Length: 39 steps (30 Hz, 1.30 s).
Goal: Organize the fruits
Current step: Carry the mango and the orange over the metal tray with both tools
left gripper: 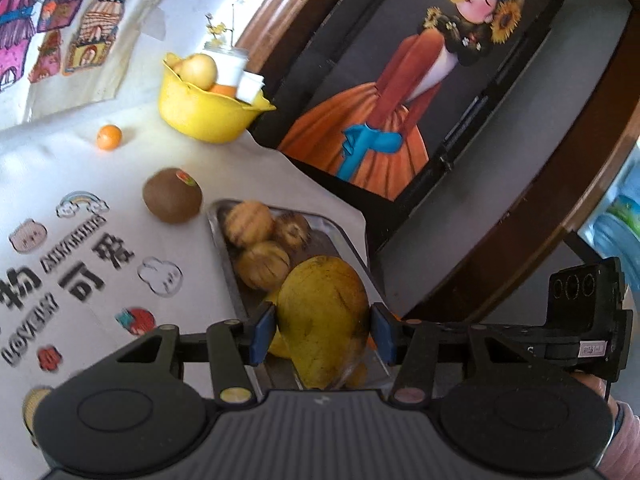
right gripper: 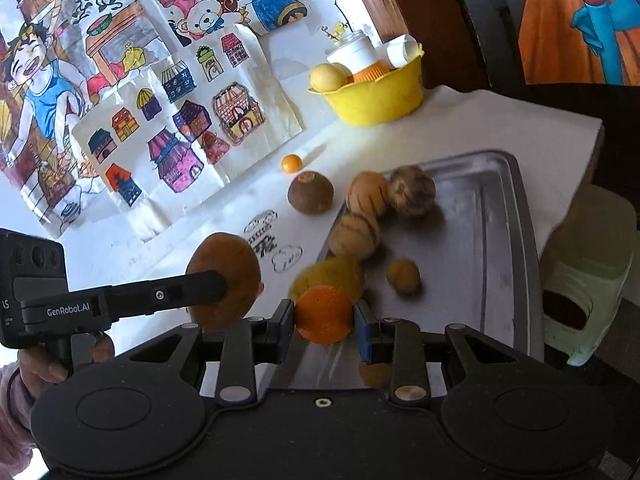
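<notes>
Yellow blotchy mango (left gripper: 324,320), round glossy orange (right gripper: 323,314)

place: home | signs: children's drawings (right gripper: 168,120) on white table (right gripper: 500,120), framed painting (left gripper: 400,92)

tablecloth lettering (left gripper: 80,276) blurred, edge-cropped

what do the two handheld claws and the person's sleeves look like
Both are matte black: a ribbed centre body, two round discs and scissor-like links with silver pivots. The left claw and right claw carry blue pads on their fingers. Seen from the right wrist camera, the left one bears white "GenRobot.AI" lettering and a boxy module with round lenses. The sleeve is pink and ribbed.
</notes>
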Each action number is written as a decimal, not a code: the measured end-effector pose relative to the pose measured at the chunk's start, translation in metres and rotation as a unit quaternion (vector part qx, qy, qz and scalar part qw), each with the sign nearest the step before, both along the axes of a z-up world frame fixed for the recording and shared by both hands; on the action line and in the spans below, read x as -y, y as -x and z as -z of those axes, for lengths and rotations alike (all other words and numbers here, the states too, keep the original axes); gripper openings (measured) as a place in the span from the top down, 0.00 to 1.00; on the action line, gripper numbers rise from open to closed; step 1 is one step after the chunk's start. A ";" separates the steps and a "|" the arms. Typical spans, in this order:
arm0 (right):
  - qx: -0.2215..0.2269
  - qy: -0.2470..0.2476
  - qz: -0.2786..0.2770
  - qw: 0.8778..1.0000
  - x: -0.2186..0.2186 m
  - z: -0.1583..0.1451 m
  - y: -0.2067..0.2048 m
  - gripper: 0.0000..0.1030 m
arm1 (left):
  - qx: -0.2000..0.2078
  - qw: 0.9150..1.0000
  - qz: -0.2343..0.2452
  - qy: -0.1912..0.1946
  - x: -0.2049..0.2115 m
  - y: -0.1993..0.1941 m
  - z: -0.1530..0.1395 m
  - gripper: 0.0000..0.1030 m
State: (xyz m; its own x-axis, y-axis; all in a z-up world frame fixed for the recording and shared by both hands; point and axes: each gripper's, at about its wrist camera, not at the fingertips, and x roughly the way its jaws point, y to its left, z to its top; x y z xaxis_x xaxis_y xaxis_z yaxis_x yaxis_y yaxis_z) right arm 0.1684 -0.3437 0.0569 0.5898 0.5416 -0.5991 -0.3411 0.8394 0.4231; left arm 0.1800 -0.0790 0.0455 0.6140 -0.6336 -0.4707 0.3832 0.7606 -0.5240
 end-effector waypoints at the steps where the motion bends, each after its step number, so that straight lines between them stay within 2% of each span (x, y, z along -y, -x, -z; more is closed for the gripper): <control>1: 0.002 0.002 0.001 1.000 0.002 0.003 0.005 0.67 | 0.002 1.000 0.002 -0.003 0.004 0.004 0.002 0.47; 11: 0.030 0.060 -0.011 0.998 0.011 0.026 0.041 0.67 | 0.007 0.999 0.013 -0.035 0.035 0.031 0.023 0.47; 24: 0.077 0.115 -0.020 0.990 0.007 0.042 0.056 0.67 | 0.017 0.993 0.020 -0.113 0.066 0.033 0.031 0.47; 33: 0.091 0.127 -0.016 0.988 0.005 0.048 0.058 0.67 | 0.006 0.991 0.024 -0.129 0.069 0.027 0.035 0.47; 39: 0.098 0.137 -0.016 0.986 0.002 0.049 0.059 0.66 | -0.006 0.992 0.017 -0.125 0.068 0.023 0.039 0.46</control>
